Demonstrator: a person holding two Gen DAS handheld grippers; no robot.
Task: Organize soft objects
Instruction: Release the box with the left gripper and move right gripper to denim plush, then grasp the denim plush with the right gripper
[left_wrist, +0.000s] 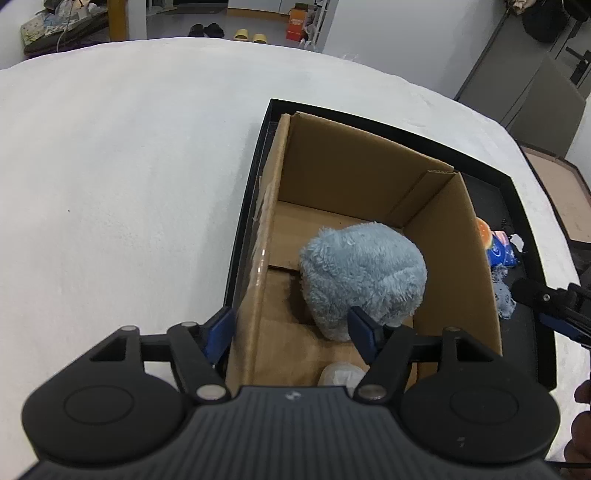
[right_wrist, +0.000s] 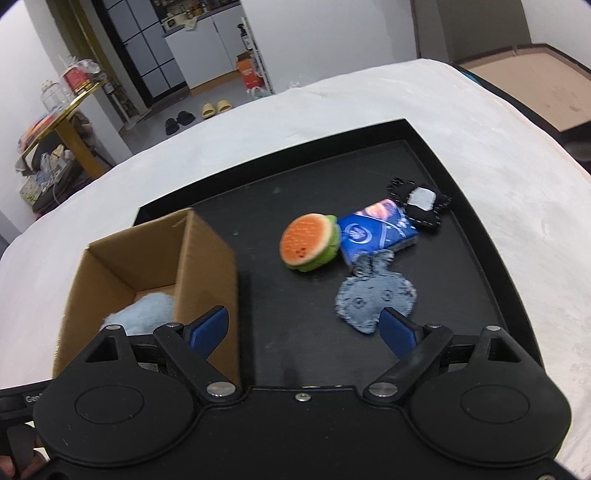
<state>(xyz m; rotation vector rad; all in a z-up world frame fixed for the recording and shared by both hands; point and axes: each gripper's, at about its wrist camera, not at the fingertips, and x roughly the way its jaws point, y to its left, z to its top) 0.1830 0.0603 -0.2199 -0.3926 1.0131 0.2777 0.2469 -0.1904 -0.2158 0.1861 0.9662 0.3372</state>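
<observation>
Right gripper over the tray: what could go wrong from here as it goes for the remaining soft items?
1. The denim patch lies flat on the black tray, so the open right gripper may slide over it.
2. Its top overlaps the blue packet, which touches the burger plush; a grasp may drag neighbours.
3. The cardboard box stands close; a swing could knock it.

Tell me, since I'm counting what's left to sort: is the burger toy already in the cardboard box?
No, the burger toy lies on the black tray outside the cardboard box, beside the blue packet.

blue plush (left_wrist: 364, 273) in carton (left_wrist: 369, 177) | burger toy (right_wrist: 309, 242), denim patch (right_wrist: 375, 295) on tray (right_wrist: 461, 206)
</observation>
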